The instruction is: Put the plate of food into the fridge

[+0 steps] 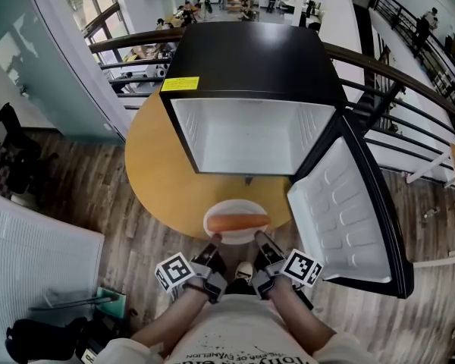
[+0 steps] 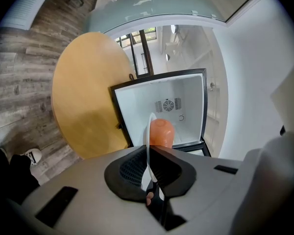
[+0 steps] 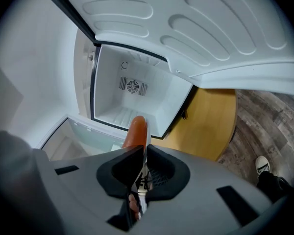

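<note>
A white plate [image 1: 216,233] carrying an orange sausage [image 1: 236,222] hangs in the air in front of the open black mini fridge [image 1: 246,59]. My left gripper [image 1: 214,240] is shut on the plate's near left rim, my right gripper [image 1: 258,237] on its near right rim. In the left gripper view the plate [image 2: 149,146] shows edge-on between the jaws, the sausage [image 2: 161,132] beyond it. The right gripper view has the plate edge [image 3: 145,153] clamped, with the sausage [image 3: 136,131] pointing at the fridge's empty white inside [image 3: 132,94].
The fridge stands on a round wooden table [image 1: 155,165]. Its door [image 1: 353,214] is swung open to the right, white inner panel facing up. A railing [image 1: 409,82] runs behind; wood floor lies below. A black bag [image 1: 42,340] sits at lower left.
</note>
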### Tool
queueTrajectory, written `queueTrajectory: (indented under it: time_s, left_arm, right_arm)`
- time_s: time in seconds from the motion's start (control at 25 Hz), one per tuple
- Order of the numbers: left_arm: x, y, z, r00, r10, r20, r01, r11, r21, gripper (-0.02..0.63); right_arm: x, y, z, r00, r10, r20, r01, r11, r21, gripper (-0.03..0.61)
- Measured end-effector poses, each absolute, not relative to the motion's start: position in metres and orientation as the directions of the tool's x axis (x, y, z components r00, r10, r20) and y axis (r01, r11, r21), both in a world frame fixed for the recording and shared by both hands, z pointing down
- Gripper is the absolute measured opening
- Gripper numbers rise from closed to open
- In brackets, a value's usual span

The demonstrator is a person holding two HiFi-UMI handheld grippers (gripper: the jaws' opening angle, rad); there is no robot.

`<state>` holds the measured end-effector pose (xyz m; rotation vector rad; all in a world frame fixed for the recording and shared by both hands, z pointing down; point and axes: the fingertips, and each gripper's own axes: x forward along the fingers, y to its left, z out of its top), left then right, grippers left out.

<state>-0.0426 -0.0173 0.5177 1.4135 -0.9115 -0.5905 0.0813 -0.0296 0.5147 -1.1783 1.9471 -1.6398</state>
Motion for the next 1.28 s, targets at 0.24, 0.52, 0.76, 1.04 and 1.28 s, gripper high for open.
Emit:
queueTrajectory:
  time_s: [0.24,0.52,0.76,1.04,1.28]
  left_arm:
    - [-0.038,-0.027,0.516,0.541,-0.827,0.152,-0.141,0.088,0.986,0.032]
    - [-0.043,-0.036,0.52,0.551,-0.811,0.198,-0.17,0.123,0.978,0.032]
    - [-0.05,-0.049,0.522,0.579,-0.784,0.224,-0.192,0.136,0.972,0.032]
    - [-0.052,-0.071,0.524,0.604,-0.771,0.202,-0.179,0.115,0.977,0.032]
    - [-0.058,-0.089,0.533,0.61,-0.759,0.227,-0.186,0.141,0.972,0.032]
  right_arm:
    - [0.083,-0.041,0.516,-0.617,-0.749,0.242,-0.369,0.003,-0.93,0.041]
    - [0.081,-0.048,0.519,-0.594,-0.766,0.245,-0.363,-0.017,-0.932,0.041]
    - [0.077,-0.055,0.522,-0.556,-0.79,0.258,-0.357,-0.053,-0.933,0.041]
    - [0.073,-0.072,0.525,-0.527,-0.808,0.264,-0.362,-0.067,-0.93,0.041]
    - [0.069,-0.09,0.532,-0.511,-0.814,0.276,-0.367,-0.084,-0.927,0.041]
